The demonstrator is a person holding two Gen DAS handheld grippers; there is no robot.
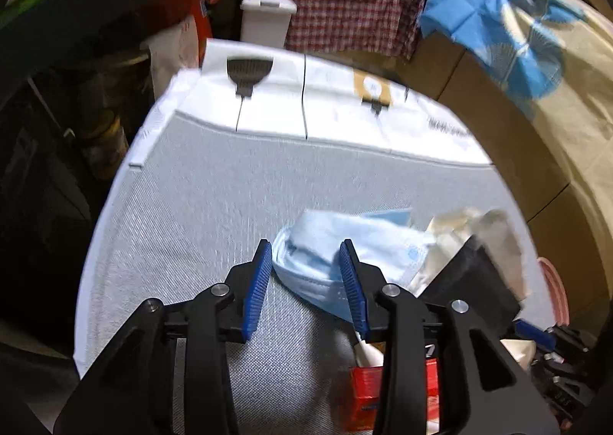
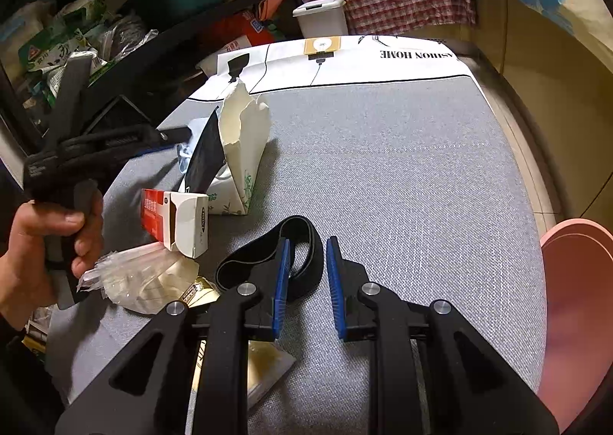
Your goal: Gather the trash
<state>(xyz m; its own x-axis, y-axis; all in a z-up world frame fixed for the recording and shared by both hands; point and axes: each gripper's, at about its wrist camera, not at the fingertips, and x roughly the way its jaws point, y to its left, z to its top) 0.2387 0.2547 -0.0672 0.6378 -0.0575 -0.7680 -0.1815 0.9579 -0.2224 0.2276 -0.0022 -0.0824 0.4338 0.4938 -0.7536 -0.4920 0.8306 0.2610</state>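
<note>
Trash lies on a table under a grey cloth (image 1: pixel 199 205). In the left wrist view a light blue face mask (image 1: pixel 325 239) lies on the cloth, and my left gripper (image 1: pixel 305 245) stands open astride its near end. Right of the mask are a black packet (image 1: pixel 471 281), a torn white paper bag (image 1: pixel 459 224) and a red carton (image 1: pixel 364 393). In the right wrist view a black elastic band (image 2: pixel 264 255) lies in a loop. My right gripper (image 2: pixel 308 241) is open by a narrow gap, its left finger over the band, and the loop's right side lies between the pads.
A pink bin (image 2: pixel 578 301) stands at the table's right edge. A red-and-white carton (image 2: pixel 172 220), a clear wrapper (image 2: pixel 138 278) and the torn bag (image 2: pixel 241 151) crowd the left, where a hand (image 2: pixel 42 255) grips the other gripper. A white lidded bin (image 2: pixel 322 17) and cluttered shelves (image 2: pixel 126 28) stand behind.
</note>
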